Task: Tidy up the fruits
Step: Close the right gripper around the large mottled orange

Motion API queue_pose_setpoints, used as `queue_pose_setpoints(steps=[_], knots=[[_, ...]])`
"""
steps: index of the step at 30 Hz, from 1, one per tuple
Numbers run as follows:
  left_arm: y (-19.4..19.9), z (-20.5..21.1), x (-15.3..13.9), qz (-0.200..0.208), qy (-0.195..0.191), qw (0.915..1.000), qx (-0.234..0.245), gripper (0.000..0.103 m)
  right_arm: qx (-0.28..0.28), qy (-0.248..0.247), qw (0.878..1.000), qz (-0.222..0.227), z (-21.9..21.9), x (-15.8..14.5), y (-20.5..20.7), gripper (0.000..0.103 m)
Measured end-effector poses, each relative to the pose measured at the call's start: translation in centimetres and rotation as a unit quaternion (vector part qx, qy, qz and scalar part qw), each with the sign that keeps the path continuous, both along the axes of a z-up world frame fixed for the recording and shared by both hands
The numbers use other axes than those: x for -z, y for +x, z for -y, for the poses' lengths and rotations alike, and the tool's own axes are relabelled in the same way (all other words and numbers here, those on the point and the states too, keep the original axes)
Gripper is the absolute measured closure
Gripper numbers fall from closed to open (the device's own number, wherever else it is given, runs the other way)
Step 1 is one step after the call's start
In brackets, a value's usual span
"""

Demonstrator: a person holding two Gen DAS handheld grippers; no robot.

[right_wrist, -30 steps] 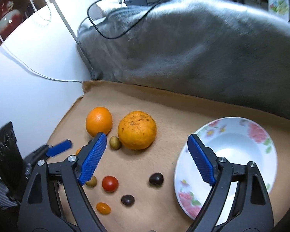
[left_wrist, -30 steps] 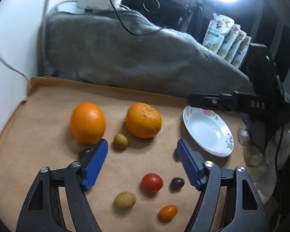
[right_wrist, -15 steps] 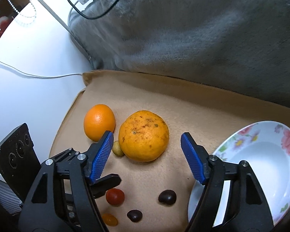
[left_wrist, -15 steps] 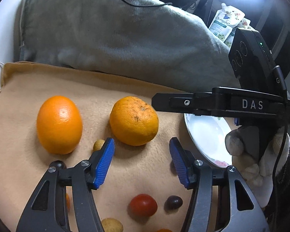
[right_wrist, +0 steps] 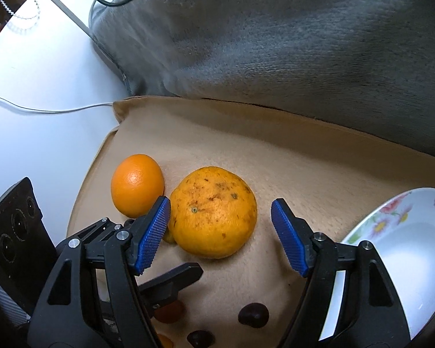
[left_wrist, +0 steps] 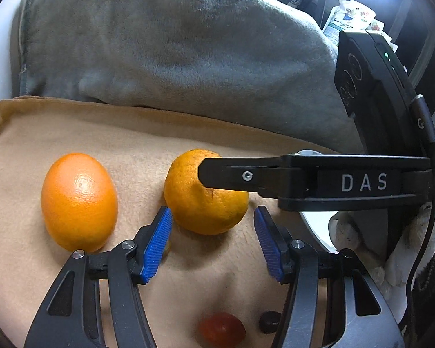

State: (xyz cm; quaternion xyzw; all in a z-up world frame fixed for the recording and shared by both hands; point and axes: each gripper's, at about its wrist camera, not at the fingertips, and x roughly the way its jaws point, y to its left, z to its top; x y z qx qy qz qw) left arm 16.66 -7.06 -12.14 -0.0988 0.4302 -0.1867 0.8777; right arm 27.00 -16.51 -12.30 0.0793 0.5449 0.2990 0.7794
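A speckled mandarin [left_wrist: 206, 200] [right_wrist: 214, 214] lies on the tan cloth [left_wrist: 72, 133], with a smooth orange [left_wrist: 78, 200] [right_wrist: 137, 184] to its left. My left gripper [left_wrist: 213, 242] is open, its blue pads just short of the mandarin on either side. My right gripper [right_wrist: 220, 235] is open too, its pads flanking the same mandarin. The right gripper's finger [left_wrist: 246, 175] crosses in front of the mandarin in the left wrist view. A white floral plate [right_wrist: 406, 249] sits to the right, holding nothing.
A red cherry tomato [left_wrist: 221, 329] and a dark grape [left_wrist: 269, 322] lie near me; dark grapes [right_wrist: 253, 314] and a small yellow-green fruit [right_wrist: 168, 236] show in the right view. A grey blanket [left_wrist: 174, 49] rises behind the cloth. A white wall and cable [right_wrist: 43, 110] are at left.
Both grippers have moved forward and closer to the mandarin. The right gripper's finger now overlaps the mandarin in the left view. Both stay open.
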Motion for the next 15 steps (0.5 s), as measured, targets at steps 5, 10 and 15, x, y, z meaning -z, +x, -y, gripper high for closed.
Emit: queue_pose_setpoints(steps=[5, 10, 15], knots=[[0.1, 0.4, 0.1, -0.004, 0.004, 1.0, -0.002, 0.049, -0.001, 0.001, 1.0, -0.005, -0.3, 0.5, 0.2, 0.028], [-0.1, 0.3, 0.0, -0.002, 0.008, 1.0, -0.004, 0.053, -0.005, 0.009, 1.0, -0.015, -0.7, 1.0, 0.4, 0.031], [-0.5, 0.2, -0.3, -0.001, 0.011, 0.9999, -0.004, 0.054, -0.002, 0.011, 1.0, -0.015, -0.6, 1.1, 0.3, 0.032]])
